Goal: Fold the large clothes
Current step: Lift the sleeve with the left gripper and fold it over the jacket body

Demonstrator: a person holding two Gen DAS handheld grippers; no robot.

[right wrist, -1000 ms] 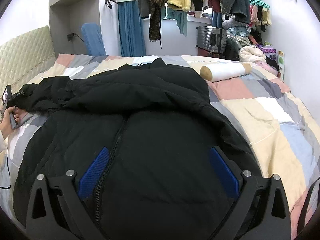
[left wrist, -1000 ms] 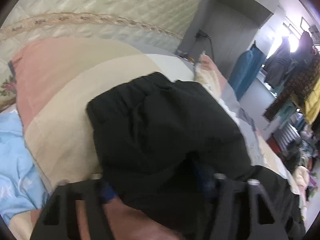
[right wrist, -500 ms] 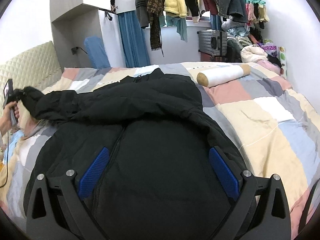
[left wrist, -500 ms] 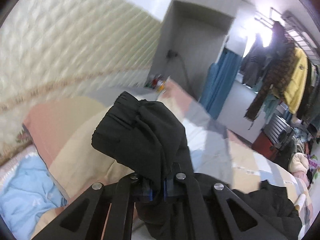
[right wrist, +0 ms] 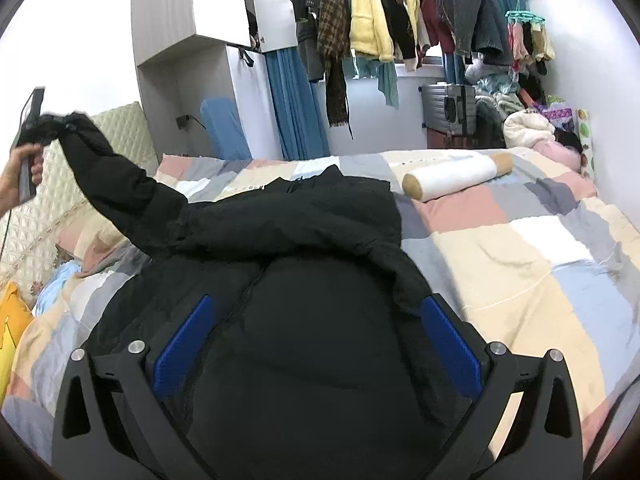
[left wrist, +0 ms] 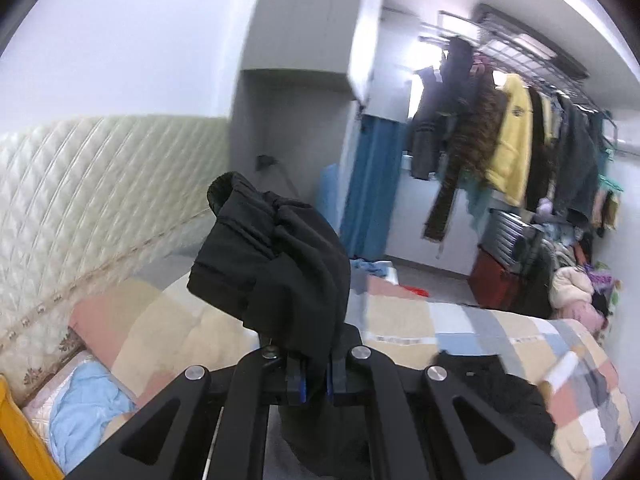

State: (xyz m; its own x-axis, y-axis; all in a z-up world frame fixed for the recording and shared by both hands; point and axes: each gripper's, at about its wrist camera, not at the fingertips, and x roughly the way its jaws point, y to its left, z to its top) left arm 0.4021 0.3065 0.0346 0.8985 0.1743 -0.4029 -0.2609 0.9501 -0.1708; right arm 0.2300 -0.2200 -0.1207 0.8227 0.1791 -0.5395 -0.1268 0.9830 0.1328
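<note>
Your left gripper [left wrist: 314, 376] is clamped on the sleeve cuff [left wrist: 264, 256] of the black padded jacket [right wrist: 304, 320], holding it high so the sleeve can swing across the body. The jacket lies front-up on the patchwork quilt [right wrist: 520, 248]. Your right gripper [right wrist: 316, 344] hovers with jaws spread wide over the zip, gripping nothing.

Left gripper [left wrist: 314, 376]: jaws closed tight, blue pads pinching the black sleeve cuff [left wrist: 276, 256], which bunches up over the fingertips. From the right wrist view, left hand [right wrist: 22, 176] is raised high at the far left, gripping the handle, sleeve trailing down from it. Right gripper [right wrist: 316, 344]: jaws spread wide, blue pads apart, hovering low over the jacket body, nothing pinched
</note>
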